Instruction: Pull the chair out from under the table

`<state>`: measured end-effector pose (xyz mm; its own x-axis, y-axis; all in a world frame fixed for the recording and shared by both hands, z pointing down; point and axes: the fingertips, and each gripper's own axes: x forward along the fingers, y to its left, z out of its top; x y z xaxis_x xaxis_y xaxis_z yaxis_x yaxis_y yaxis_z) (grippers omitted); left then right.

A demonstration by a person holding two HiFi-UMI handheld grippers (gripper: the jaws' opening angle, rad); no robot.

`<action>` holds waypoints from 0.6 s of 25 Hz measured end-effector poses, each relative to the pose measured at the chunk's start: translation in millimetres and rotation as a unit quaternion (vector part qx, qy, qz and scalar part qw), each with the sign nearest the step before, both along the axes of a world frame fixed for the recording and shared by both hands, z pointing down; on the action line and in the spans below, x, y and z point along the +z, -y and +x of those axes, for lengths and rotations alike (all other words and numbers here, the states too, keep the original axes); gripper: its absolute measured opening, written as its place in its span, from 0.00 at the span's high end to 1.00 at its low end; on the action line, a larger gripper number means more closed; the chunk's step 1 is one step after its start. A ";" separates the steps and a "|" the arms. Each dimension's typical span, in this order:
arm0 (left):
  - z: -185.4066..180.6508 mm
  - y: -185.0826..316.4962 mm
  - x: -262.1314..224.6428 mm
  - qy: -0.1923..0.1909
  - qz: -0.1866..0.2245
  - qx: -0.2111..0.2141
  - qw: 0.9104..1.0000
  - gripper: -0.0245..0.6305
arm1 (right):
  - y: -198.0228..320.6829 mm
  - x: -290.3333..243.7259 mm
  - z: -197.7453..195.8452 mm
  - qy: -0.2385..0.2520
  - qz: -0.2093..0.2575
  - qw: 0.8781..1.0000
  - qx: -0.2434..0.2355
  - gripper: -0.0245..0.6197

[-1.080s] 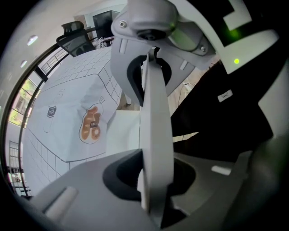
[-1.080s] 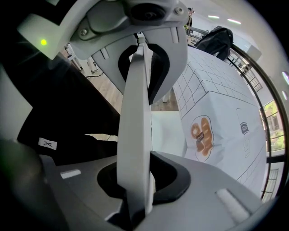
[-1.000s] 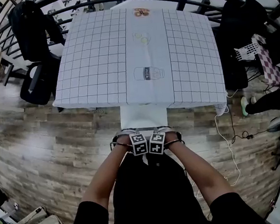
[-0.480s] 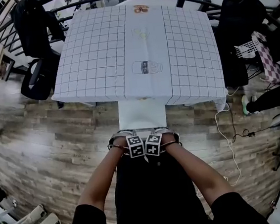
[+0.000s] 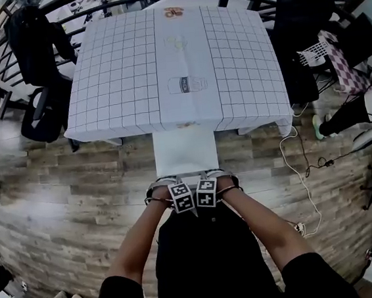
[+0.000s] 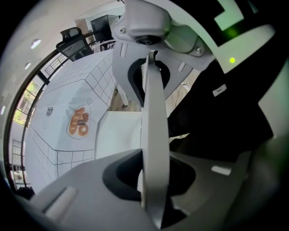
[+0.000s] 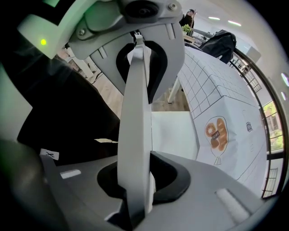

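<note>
In its own view, left claw (image 6: 152, 135) clamps chair (image 6: 118, 133).

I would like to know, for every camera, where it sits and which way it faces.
Head view: on the person's head, facing steeply down at table and chair; both arms, left tongs and right tongs show.
Left gripper view: on the left tongs, facing along them at the chair back they clamp; dark clothes at right.
Right gripper view: on the right tongs, same clamp; dark clothes at left.
Shared: both gripper views show the table's orange print.
</note>
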<state>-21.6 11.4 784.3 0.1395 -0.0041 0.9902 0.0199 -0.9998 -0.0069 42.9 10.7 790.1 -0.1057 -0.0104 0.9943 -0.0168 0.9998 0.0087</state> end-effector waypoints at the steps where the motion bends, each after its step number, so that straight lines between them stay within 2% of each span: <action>1: -2.6 0.2 4.1 0.002 -0.001 0.003 1.000 0.84 | -0.3 4.2 -2.6 0.002 -0.002 1.000 0.003 0.85; 7: -6.7 -82.8 21.2 -0.001 0.005 0.012 1.000 0.84 | -83.5 21.2 -6.2 -0.003 0.010 1.000 0.014 0.85; 11: -4.5 -97.1 10.0 -0.004 -0.008 0.016 1.000 0.84 | -97.7 10.0 -4.7 -0.007 0.000 1.000 0.016 0.85; 15: -6.9 -109.1 10.3 -0.013 -0.005 0.006 1.000 0.84 | -107.4 11.3 -7.1 -0.017 0.010 1.000 0.011 0.85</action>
<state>-28.5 120.5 794.6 0.1647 0.0075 0.9863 0.0326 -0.9995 0.0022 35.8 118.1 801.4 -0.0716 -0.0327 0.9969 -0.0381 0.9988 0.0301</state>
